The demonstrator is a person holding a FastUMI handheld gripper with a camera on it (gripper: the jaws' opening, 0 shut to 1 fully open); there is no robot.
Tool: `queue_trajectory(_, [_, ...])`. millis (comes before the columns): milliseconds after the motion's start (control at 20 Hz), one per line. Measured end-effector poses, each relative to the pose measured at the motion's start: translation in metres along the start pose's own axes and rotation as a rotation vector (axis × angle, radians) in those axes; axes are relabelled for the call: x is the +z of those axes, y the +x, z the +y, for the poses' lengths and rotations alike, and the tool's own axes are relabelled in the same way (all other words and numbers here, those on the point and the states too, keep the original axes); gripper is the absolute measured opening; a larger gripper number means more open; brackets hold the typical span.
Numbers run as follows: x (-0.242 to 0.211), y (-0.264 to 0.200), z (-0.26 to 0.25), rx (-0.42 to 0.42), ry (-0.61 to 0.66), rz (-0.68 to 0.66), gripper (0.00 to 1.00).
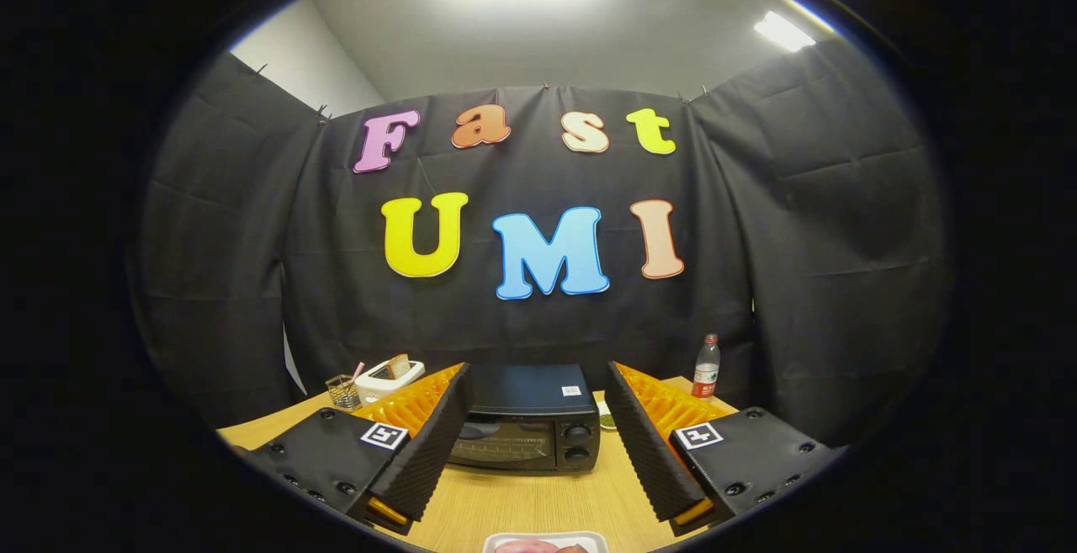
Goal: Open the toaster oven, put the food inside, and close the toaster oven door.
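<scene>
Gripper [535, 443] held above the wooden table [538, 502], jaws spread wide, nothing between the fingers [425, 452] but air and tabletop. No contact with anything.

Straight ahead, framed by the two fingers: black toaster oven [526, 420], standing on the table, door shut, glass window facing the gripper, two round knobs [577, 442] stacked at its right side. Small white sticker on its top.

Below the fingertips, nearest the camera: white tray [547, 540] on the table edge, carrying pinkish food [526, 547]; partly cut off, kind of food not discernible. Tray well apart from the oven, bare tabletop between them.

Just right of the oven, half hidden behind the right finger: small dish with something green [607, 420].

Beyond the left finger, toward the back of the table: white toaster [389, 378] with a slice of bread [398, 365] standing up in its slot; beside it a small wire holder [342, 391].

Beyond the right finger, at the back right corner: clear plastic bottle [706, 366], red cap and red label, upright.

Behind everything: black cloth wall. Above: pale ceiling with two bright lamps.
</scene>
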State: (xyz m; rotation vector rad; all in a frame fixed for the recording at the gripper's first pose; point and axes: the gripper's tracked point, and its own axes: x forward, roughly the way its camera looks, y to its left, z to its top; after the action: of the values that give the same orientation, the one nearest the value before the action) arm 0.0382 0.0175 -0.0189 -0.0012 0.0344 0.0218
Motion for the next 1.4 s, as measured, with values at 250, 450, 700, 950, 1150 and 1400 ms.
queue_trajectory(250, [-0.017, 0.032, 0.026, 0.033, 0.001, 0.038, 0.99])
queue_trajectory(450, [-0.034, 0.060, 0.051, 0.065, -0.006, 0.068, 0.99])
queue_trajectory(700, [-0.059, 0.095, 0.073, 0.081, -0.011, 0.118, 0.99])
queue_trajectory(950, [-0.090, 0.126, 0.089, 0.089, -0.013, 0.180, 0.99])
queue_trajectory(1150, [-0.118, 0.146, 0.097, 0.084, -0.023, 0.242, 1.00])
queue_trajectory(1400, [-0.144, 0.161, 0.101, 0.068, -0.032, 0.300, 1.00])
